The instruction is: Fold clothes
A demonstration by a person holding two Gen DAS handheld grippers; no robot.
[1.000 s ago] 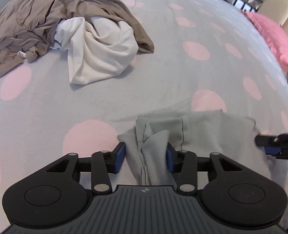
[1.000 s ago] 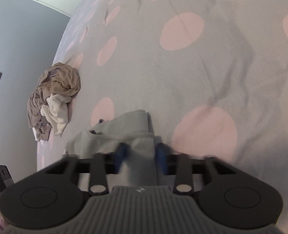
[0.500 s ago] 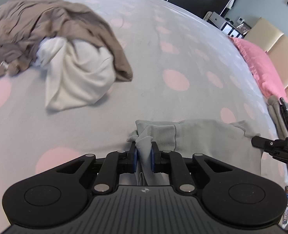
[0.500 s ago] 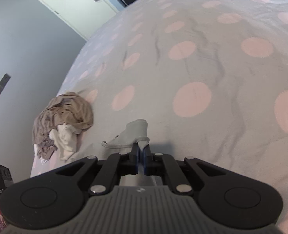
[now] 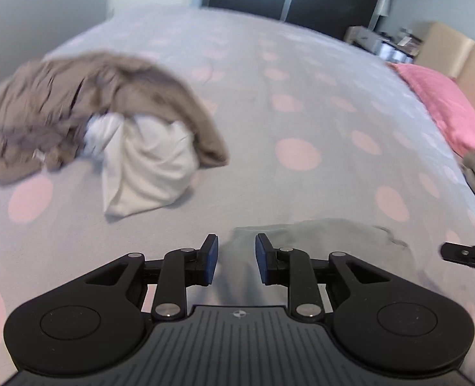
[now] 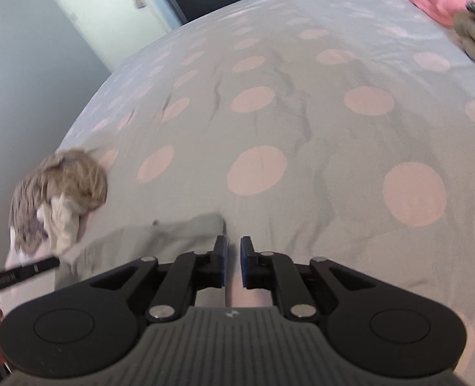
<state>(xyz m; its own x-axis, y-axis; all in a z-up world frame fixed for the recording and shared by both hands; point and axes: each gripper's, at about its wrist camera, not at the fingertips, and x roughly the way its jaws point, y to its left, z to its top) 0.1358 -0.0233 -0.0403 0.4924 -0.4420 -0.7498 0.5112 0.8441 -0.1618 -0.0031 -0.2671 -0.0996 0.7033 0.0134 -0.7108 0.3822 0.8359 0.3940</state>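
The grey garment [image 5: 318,241] lies flat on the dotted bedspread [image 5: 301,103], a smooth pale-grey panel with a slightly ragged far edge. 0.5 s ago both grippers pinched bunched folds of it; now the left gripper [image 5: 234,262] has its jaws spread, cloth lying loose below the gap, and the right gripper [image 6: 233,262] has its jaws slightly parted, gripping nothing. In the right wrist view the garment [image 6: 160,234] sits left of the jaws, its corner just beside the left pad.
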